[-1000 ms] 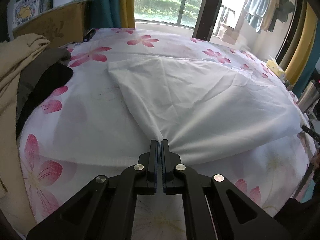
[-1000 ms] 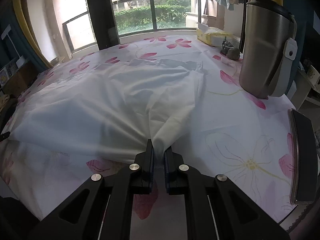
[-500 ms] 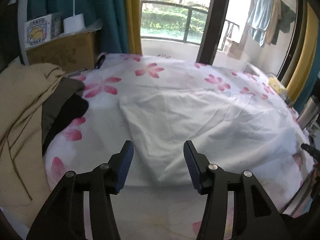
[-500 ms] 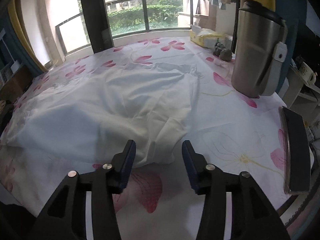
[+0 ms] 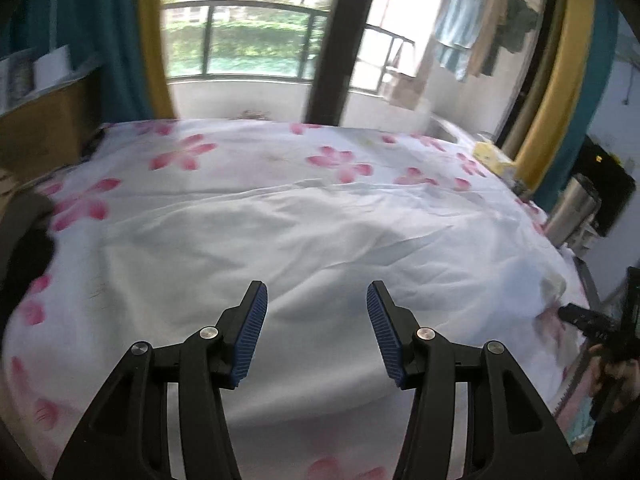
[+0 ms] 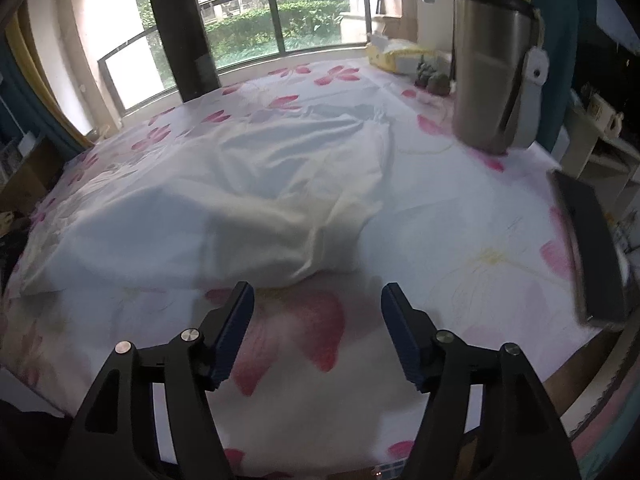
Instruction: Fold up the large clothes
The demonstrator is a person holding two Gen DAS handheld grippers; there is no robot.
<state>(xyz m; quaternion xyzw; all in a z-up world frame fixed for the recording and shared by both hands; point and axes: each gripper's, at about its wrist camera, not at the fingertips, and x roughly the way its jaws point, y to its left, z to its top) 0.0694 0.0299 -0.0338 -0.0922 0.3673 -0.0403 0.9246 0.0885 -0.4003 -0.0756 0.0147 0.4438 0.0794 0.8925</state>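
Note:
A large white garment lies spread and wrinkled on a table covered by a white cloth with pink flowers. It also shows in the right wrist view, its near edge bunched in folds. My left gripper is open and empty, held above the garment's near part. My right gripper is open and empty, just in front of the garment's near edge, over the flowered cloth. The other gripper shows at the right edge of the left wrist view.
A tall steel flask stands at the back right, also in the left wrist view. A dark flat tablet lies at the right edge. A yellow packet sits at the back. Dark clothes lie at the left.
Both grippers were shut on the garment's near edge a second ago. They opened, let it go and pulled back and up. The left view has swung to the right.

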